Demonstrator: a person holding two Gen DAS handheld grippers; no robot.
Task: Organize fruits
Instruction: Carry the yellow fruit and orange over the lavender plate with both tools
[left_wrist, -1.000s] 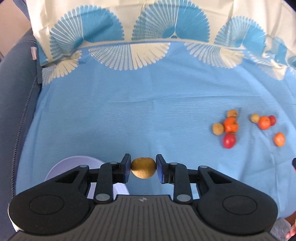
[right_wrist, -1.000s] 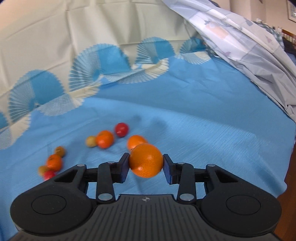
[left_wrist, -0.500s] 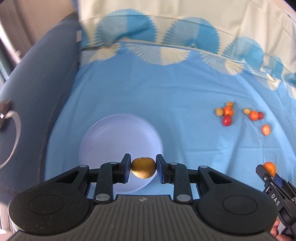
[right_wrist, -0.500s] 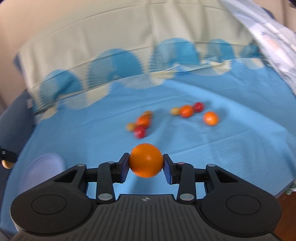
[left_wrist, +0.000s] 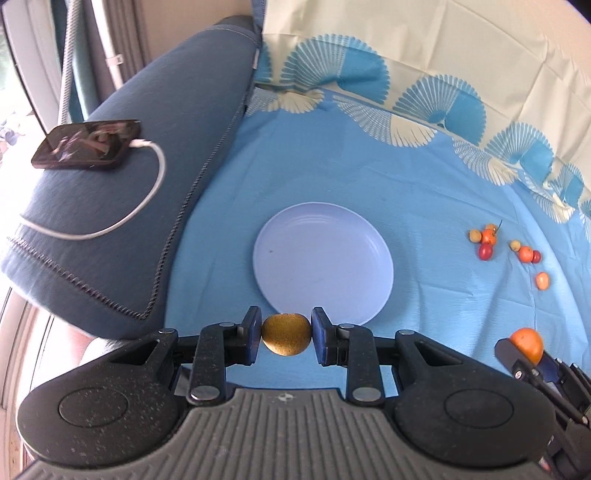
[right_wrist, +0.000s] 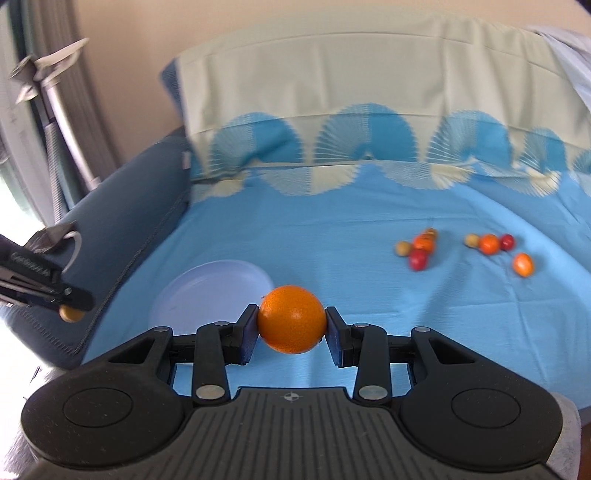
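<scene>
My left gripper (left_wrist: 286, 334) is shut on a brown kiwi (left_wrist: 286, 334), held above the near rim of a pale lilac plate (left_wrist: 323, 258) on the blue cloth. My right gripper (right_wrist: 291, 325) is shut on an orange (right_wrist: 291, 324), in the air to the right of the plate (right_wrist: 214, 288). The orange (left_wrist: 527, 343) also shows at the lower right of the left wrist view. At the left edge of the right wrist view, the kiwi (right_wrist: 72, 314) hangs under the other gripper. Several small red, orange and tan fruits (left_wrist: 509, 249) (right_wrist: 465, 249) lie loose on the cloth, far right of the plate.
A dark blue cushion (left_wrist: 122, 206) borders the cloth on the left, with a phone (left_wrist: 86, 144) and white cable (left_wrist: 147, 195) on top. A cream and blue fan-patterned sheet (right_wrist: 369, 122) rises at the back. A window and grey pole (right_wrist: 62, 110) stand far left.
Both grippers have swung left and risen, still holding their fruit. The plate has come fully into view and the loose fruits have slid off to the right. The cushion with the phone has appeared.
</scene>
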